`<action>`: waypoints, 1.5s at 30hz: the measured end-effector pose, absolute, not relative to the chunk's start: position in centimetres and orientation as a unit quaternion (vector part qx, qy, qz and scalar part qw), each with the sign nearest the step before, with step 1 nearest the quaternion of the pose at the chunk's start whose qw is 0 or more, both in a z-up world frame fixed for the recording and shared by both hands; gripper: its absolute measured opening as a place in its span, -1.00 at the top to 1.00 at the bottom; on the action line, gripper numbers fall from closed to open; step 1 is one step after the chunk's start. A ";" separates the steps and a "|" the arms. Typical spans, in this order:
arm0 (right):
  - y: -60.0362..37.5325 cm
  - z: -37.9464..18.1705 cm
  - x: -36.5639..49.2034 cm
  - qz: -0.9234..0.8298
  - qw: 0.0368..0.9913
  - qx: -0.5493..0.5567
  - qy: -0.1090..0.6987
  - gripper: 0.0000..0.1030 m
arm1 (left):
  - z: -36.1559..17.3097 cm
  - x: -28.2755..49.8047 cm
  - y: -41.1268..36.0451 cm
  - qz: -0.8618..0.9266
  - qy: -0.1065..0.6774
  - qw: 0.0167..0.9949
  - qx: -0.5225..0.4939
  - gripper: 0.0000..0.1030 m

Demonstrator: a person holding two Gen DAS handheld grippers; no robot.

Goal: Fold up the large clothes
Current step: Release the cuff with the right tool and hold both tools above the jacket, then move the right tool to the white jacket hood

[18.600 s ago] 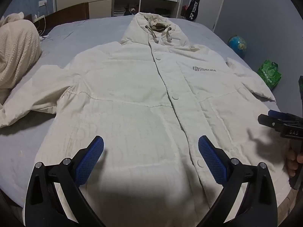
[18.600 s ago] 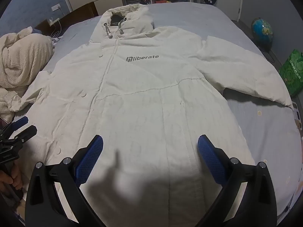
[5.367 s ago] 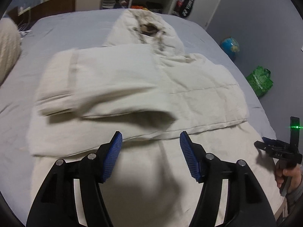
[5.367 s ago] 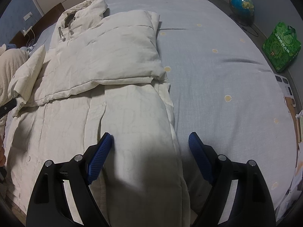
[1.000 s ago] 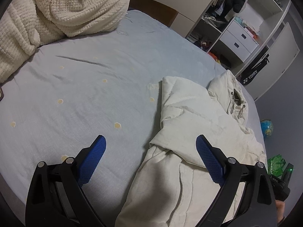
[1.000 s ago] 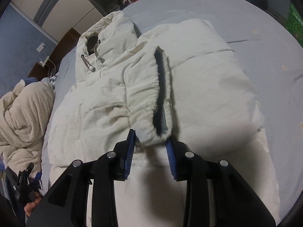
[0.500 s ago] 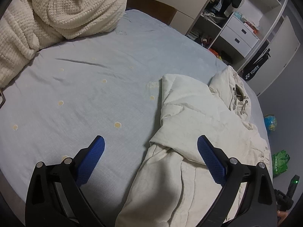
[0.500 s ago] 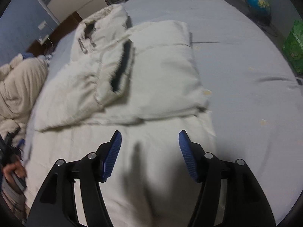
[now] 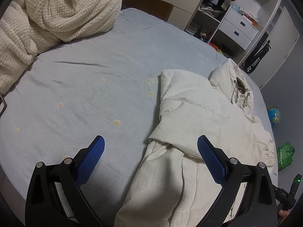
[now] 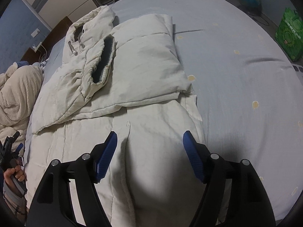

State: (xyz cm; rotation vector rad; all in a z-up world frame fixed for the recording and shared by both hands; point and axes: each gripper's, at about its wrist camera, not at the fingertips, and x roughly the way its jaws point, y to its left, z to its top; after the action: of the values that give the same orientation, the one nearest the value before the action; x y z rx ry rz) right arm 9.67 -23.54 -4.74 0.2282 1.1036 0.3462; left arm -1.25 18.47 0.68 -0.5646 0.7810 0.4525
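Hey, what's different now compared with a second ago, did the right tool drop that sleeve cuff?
Yes. The right tool, shut on the sleeve cuff a second ago, has let it go: its jaws are opening with nothing between them, and it has drawn back over the lower coat. The cuff now lies across the folded upper coat. The left tool stayed open and about in place.

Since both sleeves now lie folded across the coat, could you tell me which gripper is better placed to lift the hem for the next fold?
Probably the right gripper: its opening jaws hang empty, directly over the coat's lower panel. The left gripper is open too but straddles the coat's edge, half over bare bedsheet.
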 end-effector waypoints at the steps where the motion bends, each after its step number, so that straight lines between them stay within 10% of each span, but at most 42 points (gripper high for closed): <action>1: -23.4 -4.8 9.6 0.163 0.831 0.103 0.521 -0.33 | 0.7 -1.2 18.4 0.215 0.374 0.862 -0.267 -0.84; 30: -23.3 -2.7 11.0 0.179 0.835 0.080 0.514 -0.36 | 1.8 2.7 15.6 0.167 0.416 0.874 -0.185 -0.84; 45: -17.4 3.2 27.8 0.253 0.829 0.053 0.496 -0.36 | -1.6 14.6 13.8 0.109 0.459 0.872 -0.131 -0.84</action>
State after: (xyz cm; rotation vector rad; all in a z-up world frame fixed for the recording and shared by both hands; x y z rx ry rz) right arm 27.81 -17.41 3.18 0.1127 1.0523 0.5378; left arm 14.63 13.78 -1.59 -0.2728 0.9599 0.2286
